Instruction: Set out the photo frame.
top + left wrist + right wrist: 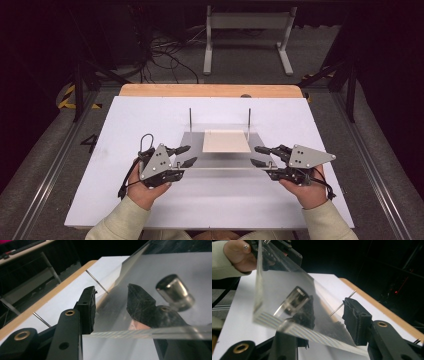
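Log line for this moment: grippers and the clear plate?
left gripper: open, straddling plate edge | right gripper: open, straddling opposite edge | clear plate: over table, beige sheet beneath

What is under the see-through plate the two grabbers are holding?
Through the clear plate you see a cream sheet and the white table. Whether the sheet touches the plate can't be told. One of each gripper's fingers sits beneath its edge.

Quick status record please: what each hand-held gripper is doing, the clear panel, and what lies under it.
left hand-held gripper: jaws open, straddling the panel's left edge
right hand-held gripper: jaws open, straddling the right edge
clear panel: transparent sheet on four metal posts
metal cap: at the panel corner by the left jaws
beige sheet: flat beneath the panel
white board: covers the table
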